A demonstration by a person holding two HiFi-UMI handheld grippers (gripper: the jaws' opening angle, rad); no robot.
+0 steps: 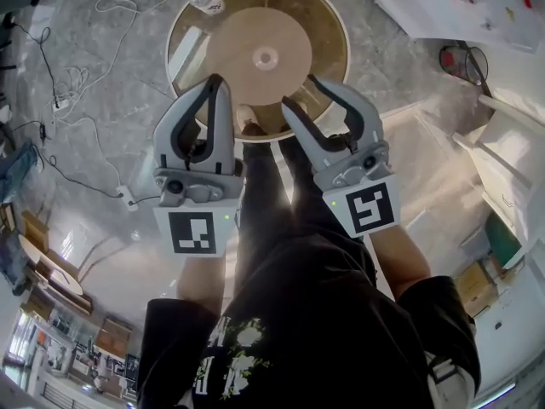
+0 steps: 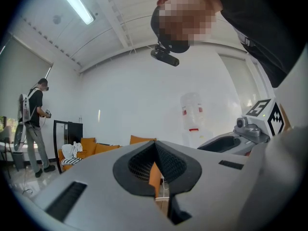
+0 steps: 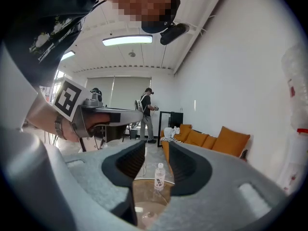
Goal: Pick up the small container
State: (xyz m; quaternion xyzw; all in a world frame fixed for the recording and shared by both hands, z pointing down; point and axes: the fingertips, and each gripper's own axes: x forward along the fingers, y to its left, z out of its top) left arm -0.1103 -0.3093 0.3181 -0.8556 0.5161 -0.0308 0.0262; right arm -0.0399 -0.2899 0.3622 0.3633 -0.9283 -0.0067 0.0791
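Right gripper view has it lined up: the small container [image 3: 159, 176], a clear capped bottle, stands upright on the round surface [image 3: 148, 200], well ahead of the right gripper [image 3: 156, 150], whose jaws stand apart with nothing in them. The left gripper [image 2: 155, 146] has its jaws pressed together, empty. The bottle looks light, thin-walled and smooth, so I'd say it could tip or squash. Best taken gently round the labelled middle, square-on.
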